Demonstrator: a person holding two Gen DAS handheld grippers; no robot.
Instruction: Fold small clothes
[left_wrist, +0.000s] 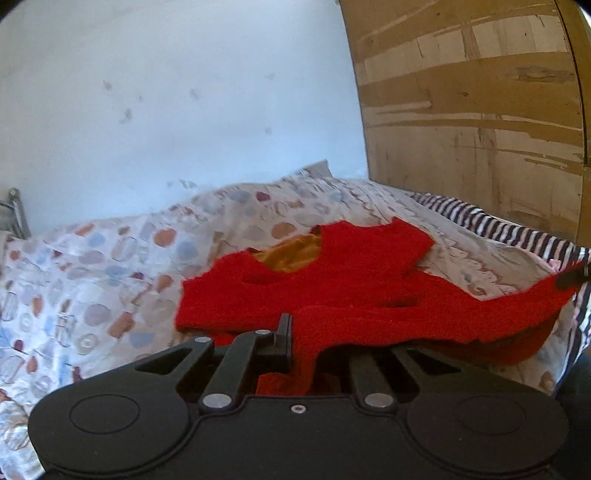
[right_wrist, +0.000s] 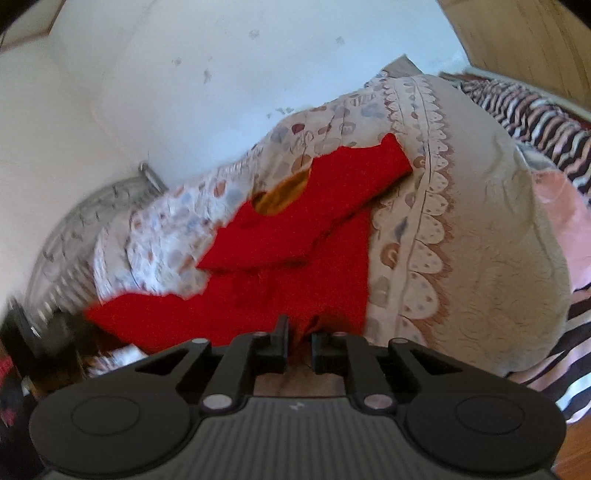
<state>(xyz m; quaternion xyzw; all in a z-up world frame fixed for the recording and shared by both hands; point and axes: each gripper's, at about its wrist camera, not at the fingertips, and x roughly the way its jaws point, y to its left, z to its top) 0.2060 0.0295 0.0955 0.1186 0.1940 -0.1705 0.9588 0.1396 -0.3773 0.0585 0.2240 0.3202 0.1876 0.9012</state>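
Observation:
A red fleece garment (left_wrist: 332, 280) with an orange-brown lining (left_wrist: 291, 254) lies spread on the patterned bedsheet (left_wrist: 92, 258). My left gripper (left_wrist: 301, 332) is shut on its near edge, and the cloth drapes over and hides the right finger. The garment's far right corner is pulled up to my right gripper (left_wrist: 572, 277) at the frame's edge. In the right wrist view the red garment (right_wrist: 295, 229) runs from the left up toward a beige pillow. My right gripper (right_wrist: 299, 332) has its jaws a narrow gap apart, with a fold of the red cloth between the tips.
A beige patterned pillow (right_wrist: 480, 229) lies right of the garment, with a striped cloth (left_wrist: 498, 225) and a pink cloth (right_wrist: 561, 221) beyond it. A wooden panel (left_wrist: 472, 110) stands at the bed's head. A white wall (left_wrist: 166, 92) runs behind, and a metal rack (right_wrist: 74, 240) stands left.

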